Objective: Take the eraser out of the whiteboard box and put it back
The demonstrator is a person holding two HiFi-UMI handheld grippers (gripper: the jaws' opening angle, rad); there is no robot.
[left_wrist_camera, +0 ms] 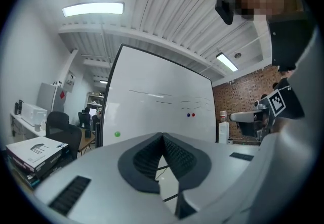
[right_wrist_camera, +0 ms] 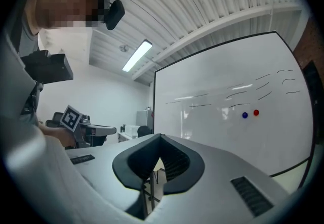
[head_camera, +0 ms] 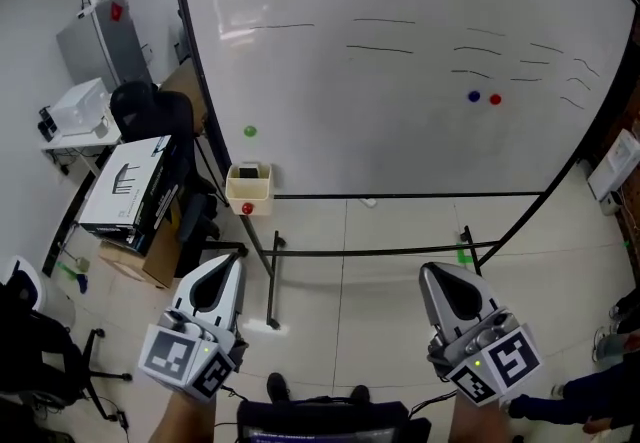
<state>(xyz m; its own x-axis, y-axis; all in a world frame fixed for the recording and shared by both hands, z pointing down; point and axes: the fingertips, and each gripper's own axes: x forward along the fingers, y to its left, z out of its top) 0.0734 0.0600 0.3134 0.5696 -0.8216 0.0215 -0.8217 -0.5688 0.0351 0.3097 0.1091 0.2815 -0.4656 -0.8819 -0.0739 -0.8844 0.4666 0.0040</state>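
head view alone: whiteboard box (head_camera: 249, 193), perhaps eraser (head_camera: 249, 171)

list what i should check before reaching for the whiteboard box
1. Whiteboard box in view, at the lower left corner of the whiteboard: ok.
2. Contents of the box: cannot tell; a dark thing shows in its top.
3. Left gripper free: ok, jaws together on nothing.
4. Right gripper free: ok, jaws together on nothing.
5. A gripper open for the grasp: not ok, both are shut.
6. A gripper at the box: not ok, both are well short of it.
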